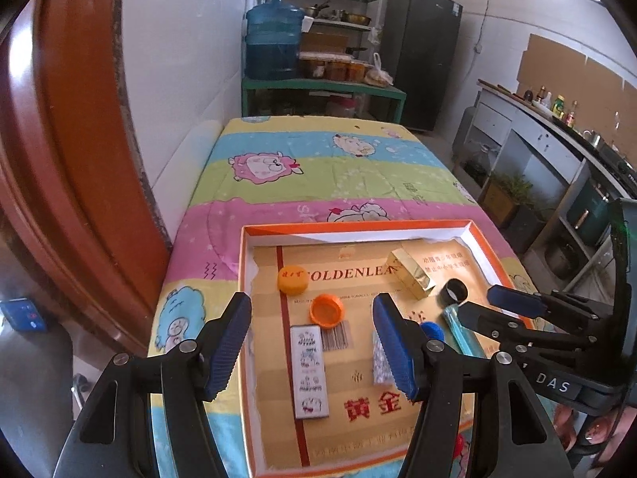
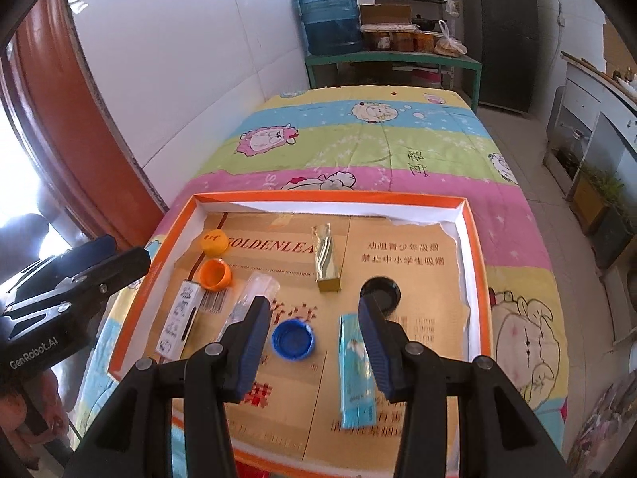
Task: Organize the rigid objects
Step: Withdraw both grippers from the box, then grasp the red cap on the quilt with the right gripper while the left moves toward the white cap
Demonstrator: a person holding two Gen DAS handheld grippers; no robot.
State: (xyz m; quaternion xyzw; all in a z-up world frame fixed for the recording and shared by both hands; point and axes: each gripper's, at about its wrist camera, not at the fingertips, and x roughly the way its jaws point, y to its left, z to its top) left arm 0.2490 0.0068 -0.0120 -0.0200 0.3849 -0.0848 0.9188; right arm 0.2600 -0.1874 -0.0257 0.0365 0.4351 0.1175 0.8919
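Observation:
An orange-rimmed cardboard tray (image 1: pixel 360 226) (image 2: pixel 330 197) lies on the cartoon quilt. In it are two orange caps (image 1: pixel 293 278) (image 1: pixel 327 310), a white patterned box (image 1: pixel 310 370) (image 2: pixel 181 312), a gold box (image 1: pixel 411 273) (image 2: pixel 327 259), a black cap (image 1: pixel 453 291) (image 2: pixel 380 290), a blue cap (image 2: pixel 292 339), a light-blue box (image 2: pixel 355 366) and a clear wrapped box (image 2: pixel 249 298). My left gripper (image 1: pixel 310 344) is open and empty above the tray's left half. My right gripper (image 2: pixel 312 342) is open and empty, straddling the blue cap; it also shows in the left wrist view (image 1: pixel 475 304).
The quilt-covered table (image 1: pixel 318 167) stretches beyond the tray. A red-brown door frame (image 1: pixel 59 139) stands at left. A green shelf with water jugs (image 1: pixel 272 40) and a dark fridge (image 1: pixel 422 55) stand behind. A counter (image 1: pixel 557 151) runs along the right.

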